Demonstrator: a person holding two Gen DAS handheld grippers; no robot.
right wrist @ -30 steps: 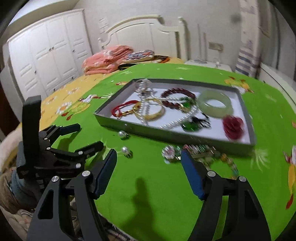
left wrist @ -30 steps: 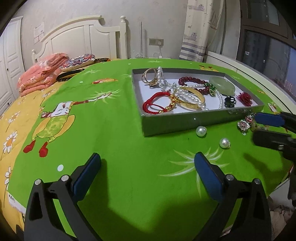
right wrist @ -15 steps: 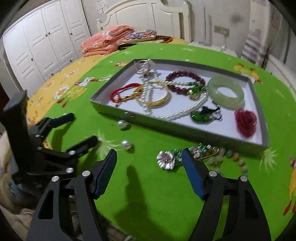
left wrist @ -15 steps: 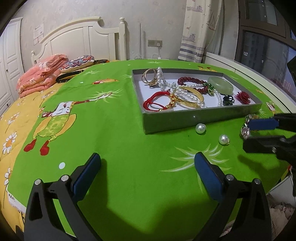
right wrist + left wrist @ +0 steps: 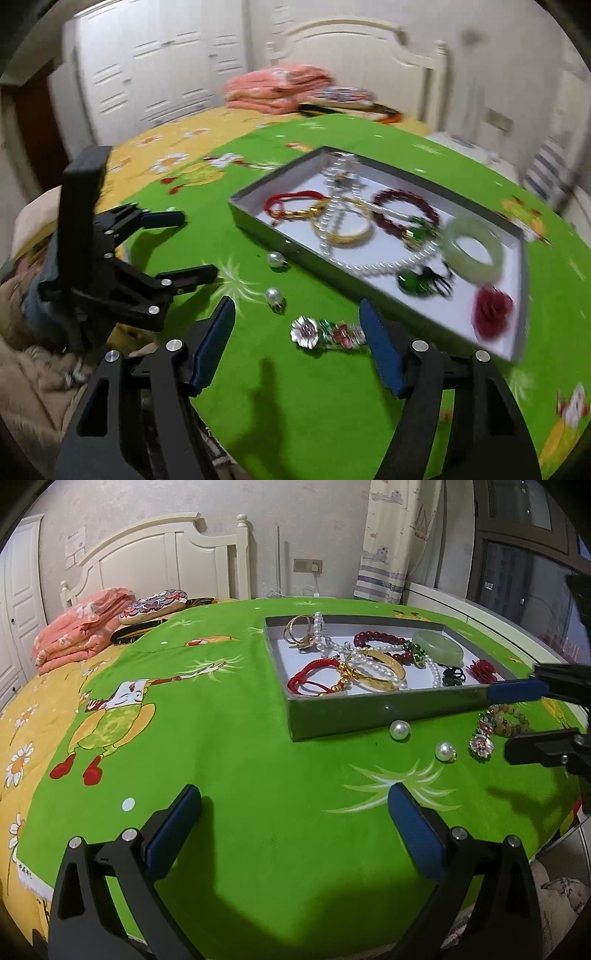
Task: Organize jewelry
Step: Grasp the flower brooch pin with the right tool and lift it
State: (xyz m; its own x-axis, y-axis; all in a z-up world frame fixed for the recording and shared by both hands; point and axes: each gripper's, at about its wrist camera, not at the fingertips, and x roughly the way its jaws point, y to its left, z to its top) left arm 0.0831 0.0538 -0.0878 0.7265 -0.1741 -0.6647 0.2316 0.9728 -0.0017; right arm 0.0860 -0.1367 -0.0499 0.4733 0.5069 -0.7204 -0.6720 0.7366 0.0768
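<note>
A grey tray [image 5: 351, 712] on the green bedspread holds bangles, bead bracelets, a pearl necklace and a red flower. In front of it lie two pearl earrings [image 5: 399, 730] [image 5: 445, 752] and a flower-clasp bead bracelet [image 5: 482, 744]. My right gripper [image 5: 295, 314] hovers over that bracelet [image 5: 304, 331]. Its jaws are closing, the bracelet lies between them and the pads do not touch it. In the left wrist view the right gripper [image 5: 500, 722] comes in from the right edge. My left gripper [image 5: 293, 794] stays open over bare bedspread, nothing between its fingers.
The tray [image 5: 295, 243] sits just beyond the bracelet, its near wall close to my right fingers. My left gripper [image 5: 199, 247] is at the left in the right wrist view. Folded pink bedding [image 5: 77, 627] and a headboard are at the far end. The bed edge runs near both grippers.
My right gripper has rolled and closed in on the flower bracelet, which now lies between its fingers. The left gripper has not moved, and the jewelry lies as before.
</note>
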